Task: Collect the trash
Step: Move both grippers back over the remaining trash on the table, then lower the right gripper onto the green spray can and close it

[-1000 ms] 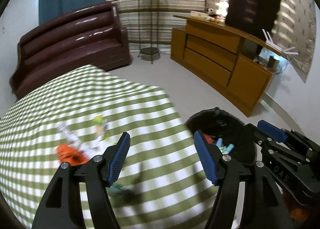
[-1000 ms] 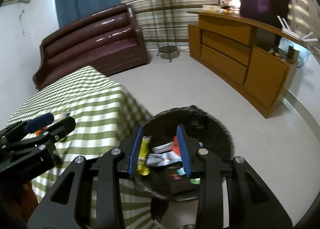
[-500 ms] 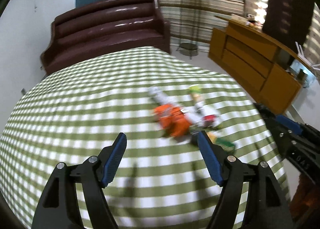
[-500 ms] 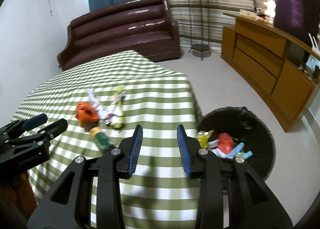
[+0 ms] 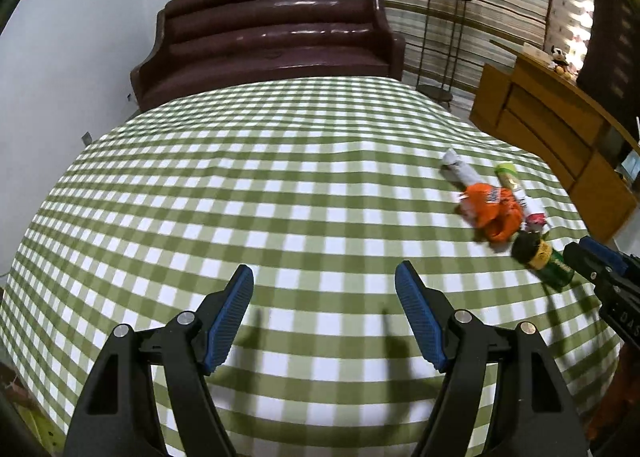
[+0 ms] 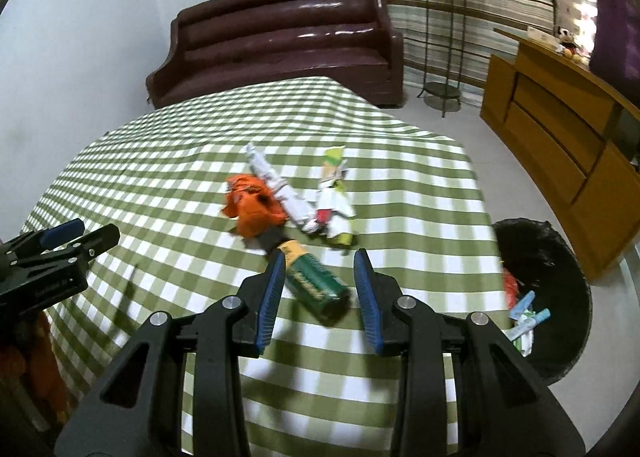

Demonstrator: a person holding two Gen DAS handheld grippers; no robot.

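Note:
A small heap of trash lies on the green checked table (image 6: 168, 185): a crumpled orange wrapper (image 6: 254, 205) (image 5: 494, 209), a rolled white paper (image 6: 276, 185) (image 5: 460, 169), a white and yellow-green packet (image 6: 334, 193) (image 5: 516, 189) and a dark green bottle (image 6: 316, 285) (image 5: 540, 257) on its side. My right gripper (image 6: 320, 257) hovers open just over the bottle, its pads not pressing on it. My left gripper (image 5: 324, 277) stands open over bare cloth, to the left of the heap. A black-lined bin (image 6: 560, 257) with trash in it stands on the floor to the right of the table.
A dark brown sofa (image 5: 276, 37) stands behind the table. A wooden sideboard (image 6: 560, 121) runs along the right wall, with a metal plant stand (image 6: 442, 37) in the far corner. Pale open floor lies between table, bin and sideboard.
Both grippers have swung left from the bin to the table. The right one, over the bin a second ago, now hangs over the green bottle. The left one has passed left of the heap.

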